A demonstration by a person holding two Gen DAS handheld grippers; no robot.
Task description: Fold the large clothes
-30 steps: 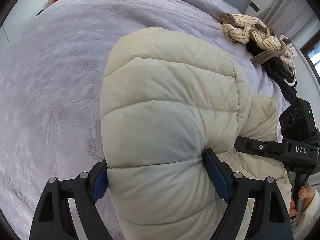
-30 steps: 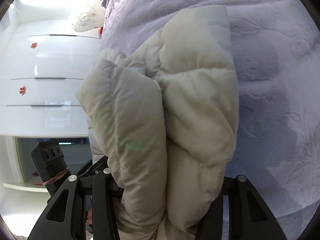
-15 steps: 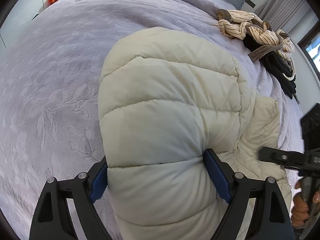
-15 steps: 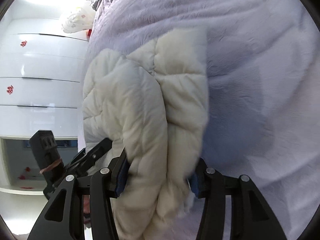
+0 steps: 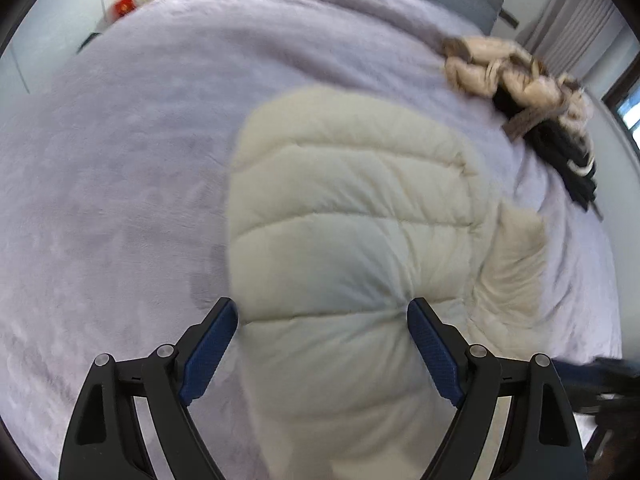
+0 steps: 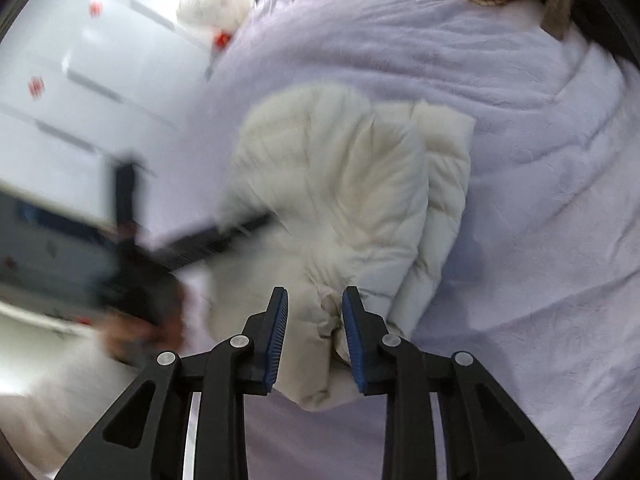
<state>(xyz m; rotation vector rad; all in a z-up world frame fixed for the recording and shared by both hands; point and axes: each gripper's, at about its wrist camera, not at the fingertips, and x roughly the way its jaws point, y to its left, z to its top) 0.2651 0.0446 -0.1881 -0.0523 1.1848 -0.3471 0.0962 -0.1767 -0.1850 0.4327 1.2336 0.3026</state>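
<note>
Step in hand, by my reading: the final tidy of an already folded cream puffer jacket (image 5: 352, 240), which lies as a compact bundle on the lavender bedspread (image 5: 120, 160).

Left tool (image 5: 322, 344): jaws stand wide. The near end of the bundle bulges up between the blue pads (image 5: 208, 348), but the left pad shows a sliver of clear space beside the fabric, so I read this as straddling, not gripping.

Right tool (image 6: 315, 336): jaws closing, far narrower than the left. A small pucker of the jacket's near edge sits between them; the frame is too blurred to say whether the pads press on it yet.

Position: the jacket extends forward and away from both tools, folded layers stacked, one loose flap off to the right of the left tool.

Next move (judgement): either secure that pinch and tuck the edge, or withdraw both tools clear. A striped and dark clothes heap (image 5: 532, 92) waits well beyond the jacket, likely next.
</note>
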